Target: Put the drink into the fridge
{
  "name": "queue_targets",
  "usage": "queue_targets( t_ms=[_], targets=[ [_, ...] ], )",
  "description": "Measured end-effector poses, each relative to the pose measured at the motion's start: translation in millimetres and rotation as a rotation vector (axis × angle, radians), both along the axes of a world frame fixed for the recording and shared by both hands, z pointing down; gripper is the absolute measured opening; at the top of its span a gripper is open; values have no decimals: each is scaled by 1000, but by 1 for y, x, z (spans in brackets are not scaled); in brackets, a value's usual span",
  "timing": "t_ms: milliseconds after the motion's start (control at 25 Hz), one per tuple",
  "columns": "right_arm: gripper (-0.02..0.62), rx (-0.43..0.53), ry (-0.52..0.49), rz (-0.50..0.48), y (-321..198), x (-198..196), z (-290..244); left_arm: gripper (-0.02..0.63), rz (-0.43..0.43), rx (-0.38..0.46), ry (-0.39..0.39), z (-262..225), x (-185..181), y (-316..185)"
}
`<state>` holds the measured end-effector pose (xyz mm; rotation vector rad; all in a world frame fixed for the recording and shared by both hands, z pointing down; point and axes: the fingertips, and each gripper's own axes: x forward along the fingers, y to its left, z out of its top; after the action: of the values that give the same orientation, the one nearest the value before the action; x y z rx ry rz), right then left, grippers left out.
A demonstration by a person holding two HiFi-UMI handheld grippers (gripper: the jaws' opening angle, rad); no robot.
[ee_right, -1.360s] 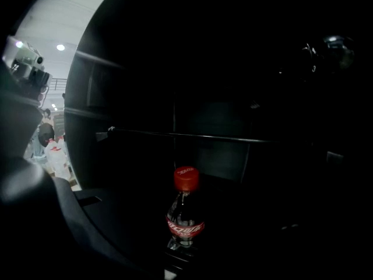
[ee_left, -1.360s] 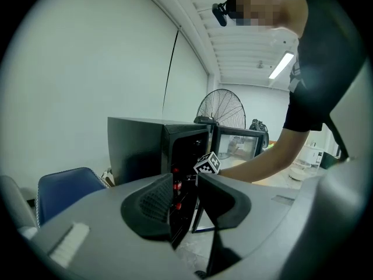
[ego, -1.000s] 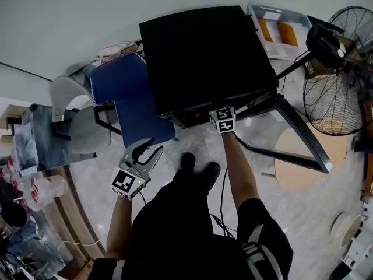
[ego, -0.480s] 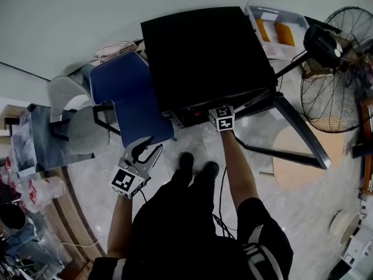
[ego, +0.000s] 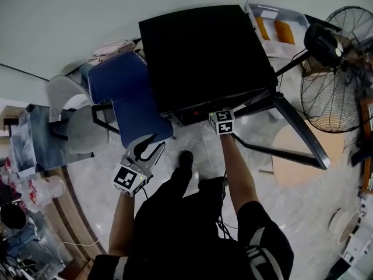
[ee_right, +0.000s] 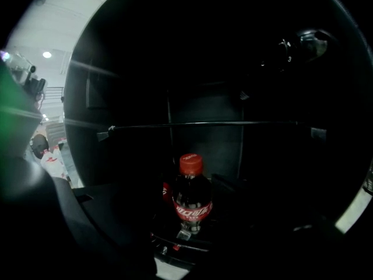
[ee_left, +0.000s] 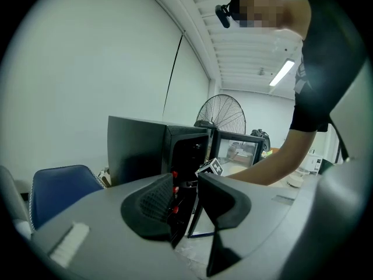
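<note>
**Dark plastic cola bottle with a red cap and red label (ee_right: 191,198) stands upright inside the boxy black fridge (ego: 204,57)**

Nearest the camera, a person in dark clothes stands on the pale marble floor (ego: 198,142), a two-jaw tool in each hand. The left gripper (ego: 148,149) hangs outside the fridge, just beside the padded blue chair (ego: 125,95) – its black jaws are parted, with nothing between them. The right gripper (ego: 222,121) reaches into the fridge's open front, the glass door (ego: 303,136) swung wide to the right. Its jaws have just been opening and now stand released on either side of the bottle, with no pad pressing on it. The bottle rests on the fridge's lowest level, under a thin wire shelf (ee_right: 204,124). A second red-marked container sits just behind it at the left – too dark to identify. Beyond the door, a black pedestal fan (ego: 335,86) stands near the wall.
</note>
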<state>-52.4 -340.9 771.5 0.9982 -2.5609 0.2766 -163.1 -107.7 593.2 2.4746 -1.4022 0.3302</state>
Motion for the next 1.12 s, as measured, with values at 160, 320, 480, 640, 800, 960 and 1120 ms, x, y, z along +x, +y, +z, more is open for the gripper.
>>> queue_targets(
  t_ms=[160, 320, 480, 640, 800, 960, 1120],
  targets=[
    [258, -18, 9, 2, 9, 9, 2, 133, 6, 3, 6, -1, 8, -3],
    [258, -21, 11, 10, 20, 22, 0, 133, 26, -12, 16, 0, 17, -4],
    [247, -16, 22, -4, 33, 34, -9, 133, 50, -17, 27, 2, 26, -8],
    [210, -15, 45, -22, 44, 49, -14, 132, 71, -4, 54, -6, 38, -10],
    [132, -16, 11, -11, 54, 62, -29, 114, 71, -2, 58, -9, 45, -9],
    [100, -2, -72, 22, 59, 77, -59, 92, 54, 11, 53, -16, 53, -8],
    [26, 35, -92, -1, 69, 87, -85, 80, 29, 27, 54, -24, 60, -5]
  ],
)
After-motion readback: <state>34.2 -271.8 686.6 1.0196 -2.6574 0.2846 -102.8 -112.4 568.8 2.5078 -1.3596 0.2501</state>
